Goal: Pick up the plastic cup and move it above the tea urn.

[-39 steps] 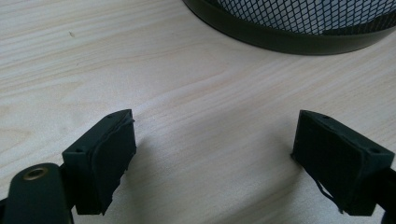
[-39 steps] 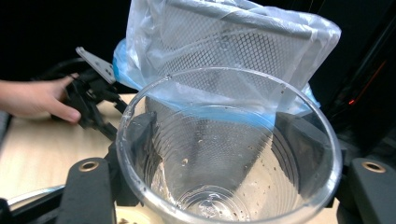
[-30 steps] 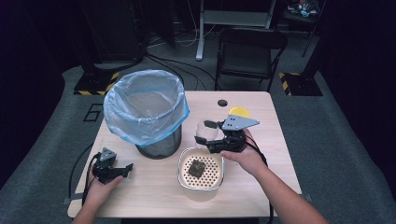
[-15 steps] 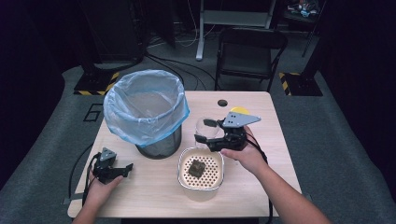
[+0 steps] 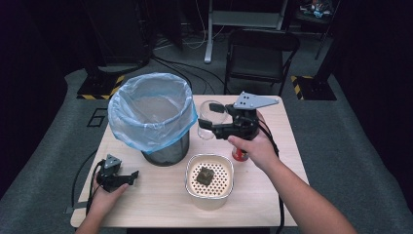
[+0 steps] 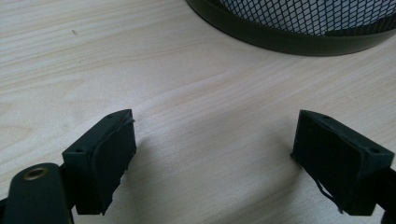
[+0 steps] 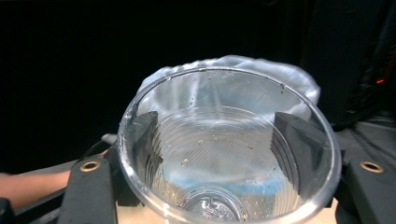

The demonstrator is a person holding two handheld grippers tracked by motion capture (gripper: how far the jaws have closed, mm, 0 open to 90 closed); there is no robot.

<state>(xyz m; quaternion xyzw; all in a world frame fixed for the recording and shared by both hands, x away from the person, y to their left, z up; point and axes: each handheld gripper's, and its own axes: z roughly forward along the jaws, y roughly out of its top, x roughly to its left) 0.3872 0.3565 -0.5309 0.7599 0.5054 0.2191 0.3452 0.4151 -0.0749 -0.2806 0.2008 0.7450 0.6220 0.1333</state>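
clear plastic cup [image 5: 210, 120] is clamped between the jaws of the right gripper [image 5: 208, 127], held up off the table [image 5: 156, 209] just right of the bin [image 5: 164, 155]. in the right gripper view the cup [image 7: 224, 154] sits between both black pads, mouth toward the camera, a few brown specks and droplets on the inside wall. the grey plate on top of that gripper reads clearly from the high view, hand wrapped round the handle.

bin is black mesh with a pale blue bag [image 5: 146, 117] folded over the rim, standing on the left half of the light wood table. cup rim is close to the bag edge, can't tell if it touches.

white bowl [image 5: 209, 197] with a perforated insert sits at the front centre of the table, a dark lump [image 5: 204, 175] resting in it. small red thing [image 5: 238, 155] just beside the bowl, mostly hidden under the right hand, can't identify it.

left gripper [image 5: 129, 176] rests low at the front left corner of the table, jaws spread wide, nothing between them. left gripper view: both pads [image 6: 105, 161] apart over bare wood, bin base [image 6: 289, 39] ahead of them, well clear.

dark chair [image 5: 260, 53] behind the table on grey floor.
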